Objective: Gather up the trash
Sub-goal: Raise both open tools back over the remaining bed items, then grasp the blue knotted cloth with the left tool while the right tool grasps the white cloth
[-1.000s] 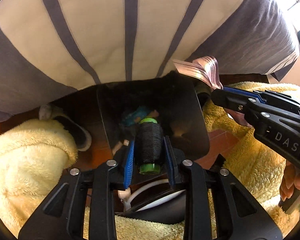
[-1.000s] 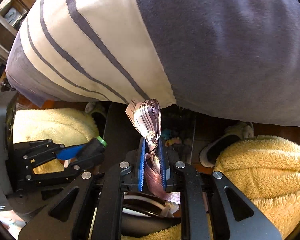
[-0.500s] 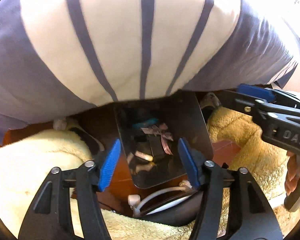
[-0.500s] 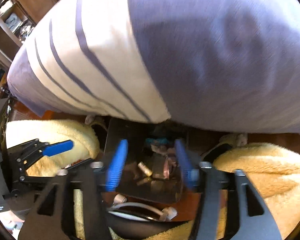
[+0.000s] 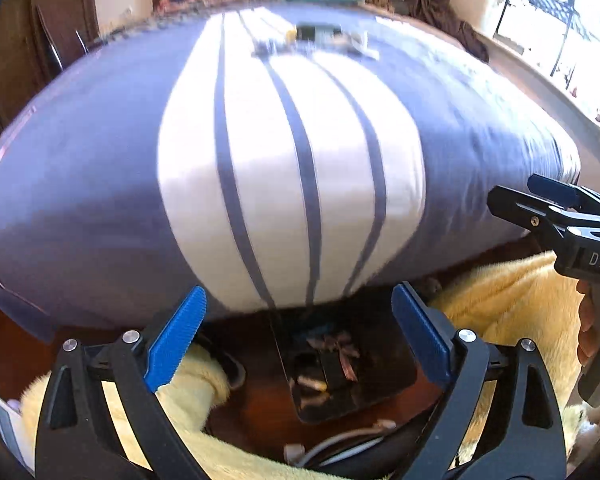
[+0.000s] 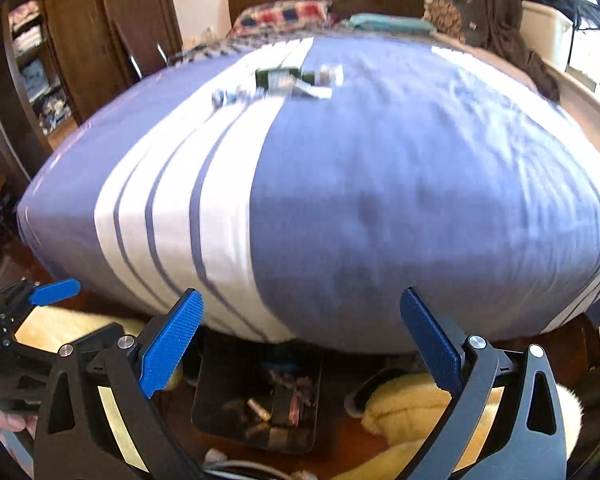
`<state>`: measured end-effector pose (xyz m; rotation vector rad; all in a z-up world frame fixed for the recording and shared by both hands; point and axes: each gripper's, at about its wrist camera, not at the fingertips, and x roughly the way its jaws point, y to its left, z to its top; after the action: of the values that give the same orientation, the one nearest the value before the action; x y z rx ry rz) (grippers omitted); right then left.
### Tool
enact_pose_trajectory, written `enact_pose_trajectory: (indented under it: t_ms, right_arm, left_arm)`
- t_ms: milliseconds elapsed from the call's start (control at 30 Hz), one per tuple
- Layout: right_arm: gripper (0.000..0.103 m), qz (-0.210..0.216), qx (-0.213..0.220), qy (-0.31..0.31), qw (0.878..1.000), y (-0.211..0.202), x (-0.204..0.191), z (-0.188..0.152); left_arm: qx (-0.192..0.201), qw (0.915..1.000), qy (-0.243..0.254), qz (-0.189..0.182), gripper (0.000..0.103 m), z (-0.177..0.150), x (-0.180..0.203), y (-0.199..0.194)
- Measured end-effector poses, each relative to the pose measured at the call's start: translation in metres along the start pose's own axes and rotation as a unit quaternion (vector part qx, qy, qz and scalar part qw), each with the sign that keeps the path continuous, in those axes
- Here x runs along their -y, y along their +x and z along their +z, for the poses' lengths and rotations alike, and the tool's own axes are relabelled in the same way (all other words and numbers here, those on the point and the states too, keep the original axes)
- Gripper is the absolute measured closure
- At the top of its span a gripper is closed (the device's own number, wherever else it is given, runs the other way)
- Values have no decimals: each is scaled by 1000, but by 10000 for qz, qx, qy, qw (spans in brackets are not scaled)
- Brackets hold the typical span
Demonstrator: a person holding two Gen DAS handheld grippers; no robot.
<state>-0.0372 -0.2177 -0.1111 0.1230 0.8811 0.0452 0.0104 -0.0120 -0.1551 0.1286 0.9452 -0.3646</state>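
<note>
A black bin (image 5: 384,364) stands on the wooden floor at the foot of the bed, seen also as the bin (image 6: 214,384) in the right wrist view. A pink ribbon (image 5: 346,354) and a black thread spool (image 5: 329,368) lie inside it among other scraps. My left gripper (image 5: 300,338) hangs above the bin, its jaws opening wide with nothing between them. My right gripper (image 6: 302,344) does the same beside it, also with nothing between its jaws. More trash (image 6: 284,78) lies far up the striped bed cover, and shows as trash (image 5: 316,38) in the left wrist view.
The purple and white striped bed (image 6: 380,200) fills the middle of both views. Yellow fleece (image 5: 500,304) flanks the bin on both sides, with a slipper (image 6: 364,392) by it. A white cable (image 5: 340,440) lies on the floor. A wooden wardrobe (image 6: 80,40) stands at the left.
Both grippers opened and let go: the thread spool and the pink ribbon dropped into the bin. Both then rose and tilted up, so the bed top came into view.
</note>
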Motion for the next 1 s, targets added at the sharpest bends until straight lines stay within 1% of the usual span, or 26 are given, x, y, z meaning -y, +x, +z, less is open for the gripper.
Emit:
enact_pose_trajectory:
  t_ms: [133,433,700,1000]
  right_arm:
    - [4,-73,216,-49,9997,-11,4,22]
    - [4,-116,481,-129,9987,-1,8,68]
    - [4,-228,407,-92,9989,37,17,108]
    - [4,-204,151,-81,9996,99,23,149]
  left_arm:
    - [284,9995,14,102,13,20,-6,-11]
    - [714,9967,-120,362,13,67,-27,-9]
    - [656,9968,-122,450,13,116,-45,27]
    - [508,9977,-144,423,13,155,-58,69]
